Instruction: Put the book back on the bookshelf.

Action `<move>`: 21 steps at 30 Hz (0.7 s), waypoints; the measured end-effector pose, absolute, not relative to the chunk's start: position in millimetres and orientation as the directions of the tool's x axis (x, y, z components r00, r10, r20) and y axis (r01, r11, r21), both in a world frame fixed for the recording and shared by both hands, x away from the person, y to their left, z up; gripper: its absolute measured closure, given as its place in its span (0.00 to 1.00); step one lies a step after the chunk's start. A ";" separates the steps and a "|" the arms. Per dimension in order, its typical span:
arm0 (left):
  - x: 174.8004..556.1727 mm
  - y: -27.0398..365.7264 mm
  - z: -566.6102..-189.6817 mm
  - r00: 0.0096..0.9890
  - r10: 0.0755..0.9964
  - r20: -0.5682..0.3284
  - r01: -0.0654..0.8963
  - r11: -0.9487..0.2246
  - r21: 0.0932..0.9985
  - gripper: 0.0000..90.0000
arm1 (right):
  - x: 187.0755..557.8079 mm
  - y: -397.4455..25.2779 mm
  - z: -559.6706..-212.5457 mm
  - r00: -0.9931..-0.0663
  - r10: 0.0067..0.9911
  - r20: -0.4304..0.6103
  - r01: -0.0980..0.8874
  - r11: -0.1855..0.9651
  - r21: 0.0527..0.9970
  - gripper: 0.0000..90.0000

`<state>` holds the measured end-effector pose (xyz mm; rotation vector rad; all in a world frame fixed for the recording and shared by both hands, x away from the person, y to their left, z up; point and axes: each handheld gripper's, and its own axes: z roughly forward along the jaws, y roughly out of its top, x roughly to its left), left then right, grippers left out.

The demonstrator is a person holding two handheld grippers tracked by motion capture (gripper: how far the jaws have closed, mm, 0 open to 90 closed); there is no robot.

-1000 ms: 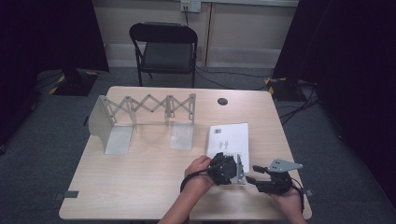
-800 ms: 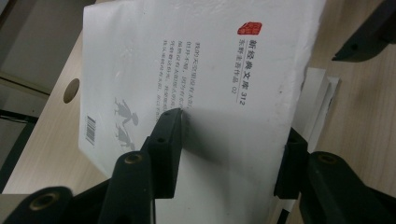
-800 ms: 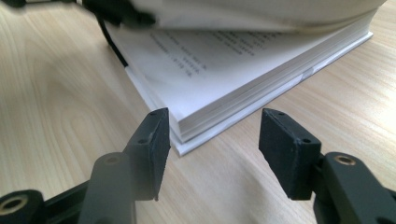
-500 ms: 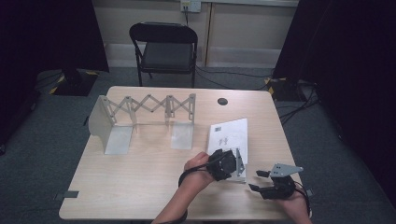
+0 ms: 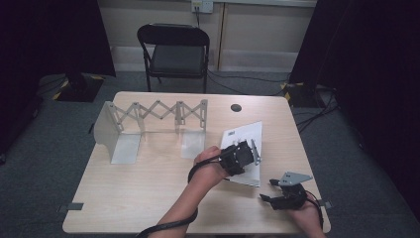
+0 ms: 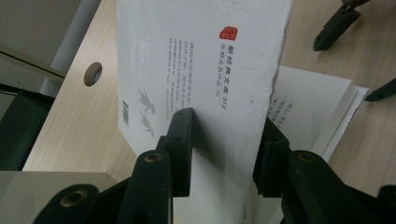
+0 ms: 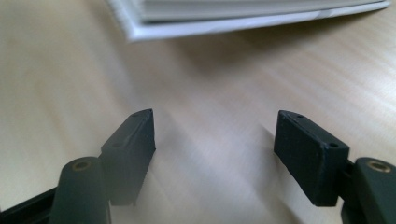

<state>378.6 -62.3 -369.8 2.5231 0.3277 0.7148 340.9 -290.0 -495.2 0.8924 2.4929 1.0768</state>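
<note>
The left gripper (image 6: 224,154) has clamped the white book (image 6: 205,70) and tipped it up near the table's right side, not yet shelved in the far-left rack (image 5: 148,116), while the right gripper (image 7: 215,140) waits wide open.

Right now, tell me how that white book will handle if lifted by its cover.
The book looks thin and soft-covered, so probably light. The left gripper pinches only the cover, which rises off the pages; the rest will likely sag. The paper could crease or tear.

Book (image 5: 245,148) on table (image 5: 148,198) right of folding rack (image 5: 148,124), chair (image 5: 176,49) behind table
</note>
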 end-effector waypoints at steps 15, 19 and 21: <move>380.4 -62.5 -365.0 0.841 0.341 0.421 0.106 -0.865 0.490 0.72 | 372.4 -262.1 -489.9 -0.674 0.727 -0.132 0.356 0.476 0.804 0.36; 376.5 -61.5 -360.0 0.843 0.338 0.418 0.103 -0.865 0.492 0.73 | 361.2 -258.0 -480.5 -0.691 0.681 -0.240 0.240 0.530 0.813 0.39; 373.0 -60.9 -356.0 0.847 0.334 0.414 0.100 -0.864 0.494 0.73 | 359.6 -258.1 -478.7 -0.699 0.672 -0.244 0.225 0.530 0.818 0.39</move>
